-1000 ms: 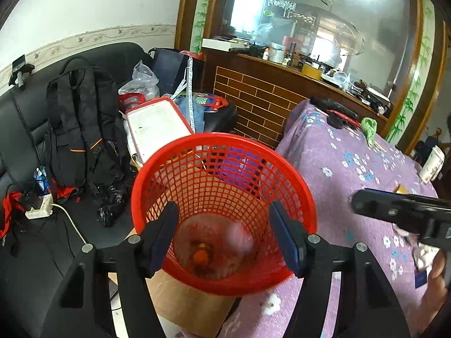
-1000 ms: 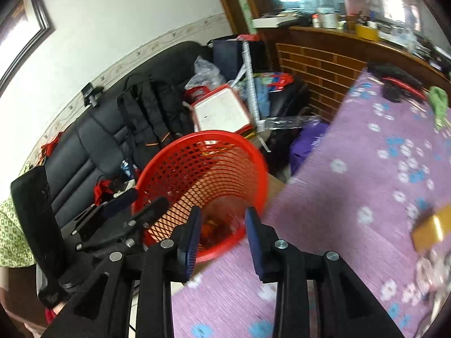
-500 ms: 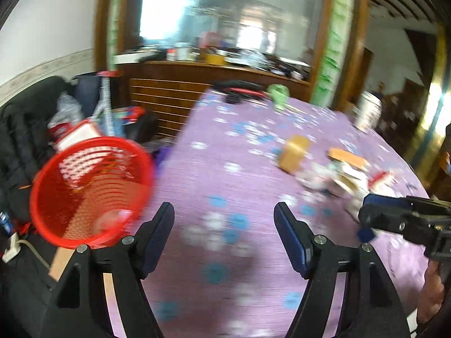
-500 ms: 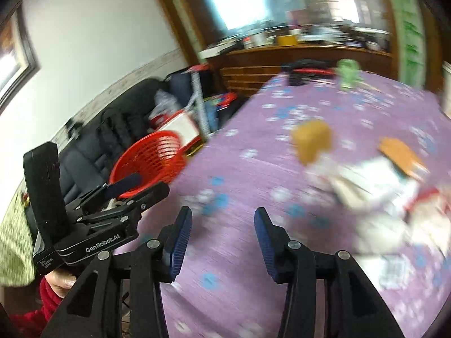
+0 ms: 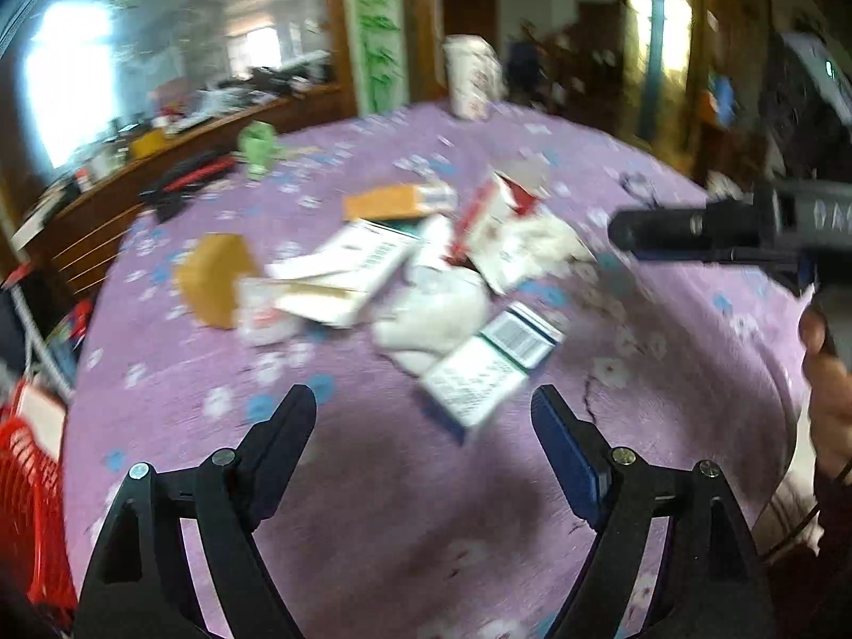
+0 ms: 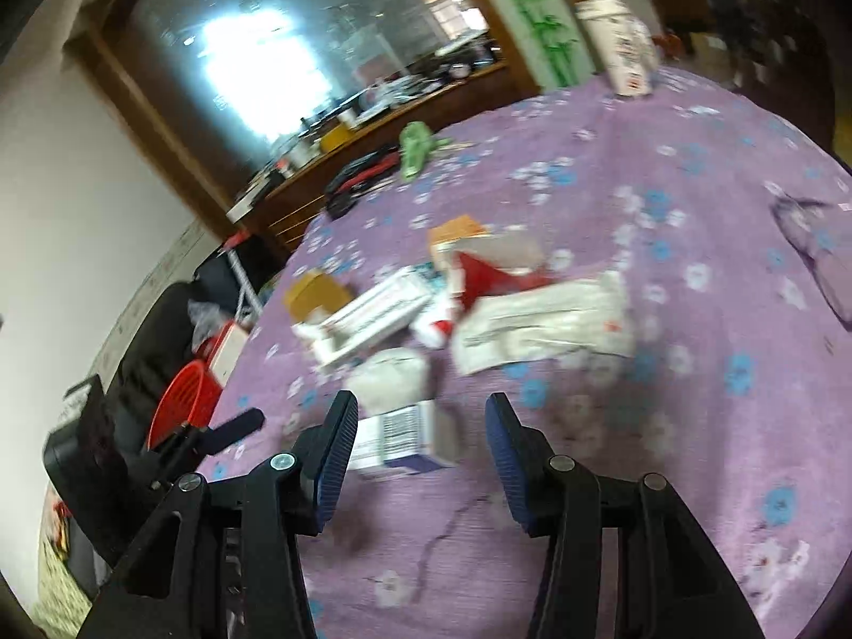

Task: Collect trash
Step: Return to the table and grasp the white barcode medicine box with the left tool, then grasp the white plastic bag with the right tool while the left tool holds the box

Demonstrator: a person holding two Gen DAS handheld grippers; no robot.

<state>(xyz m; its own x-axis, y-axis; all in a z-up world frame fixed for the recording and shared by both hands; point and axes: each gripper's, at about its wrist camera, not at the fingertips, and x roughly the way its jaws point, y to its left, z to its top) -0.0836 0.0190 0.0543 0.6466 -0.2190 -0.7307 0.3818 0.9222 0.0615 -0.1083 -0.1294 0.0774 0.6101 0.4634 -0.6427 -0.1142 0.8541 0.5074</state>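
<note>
Several pieces of trash sit in one loose pile (image 5: pixel 415 277) mid-table: white cartons, crumpled white paper, a red-and-white pack (image 5: pixel 495 213), an orange box (image 5: pixel 388 201), a tan box (image 5: pixel 213 277) at the pile's left edge. Blur hides the print. Nearest item is a white carton with a barcode (image 5: pixel 490 367), lying flat on the purple flowered tablecloth (image 5: pixel 373 479).

Left gripper (image 5: pixel 423 415): jaws wide and opening, nothing between them, tips just short of the barcode carton. Right gripper (image 6: pixel 420 420): jaws partly apart and opening, same carton (image 6: pixel 404 439) lies just beyond the gap near the left finger, pads not touching it.

Red mesh basket (image 6: pixel 183 399) stands off the table's left edge, well apart from the pile. White cup (image 6: pixel 620 45) and a green item (image 6: pixel 415 144) sit at the far side.
</note>
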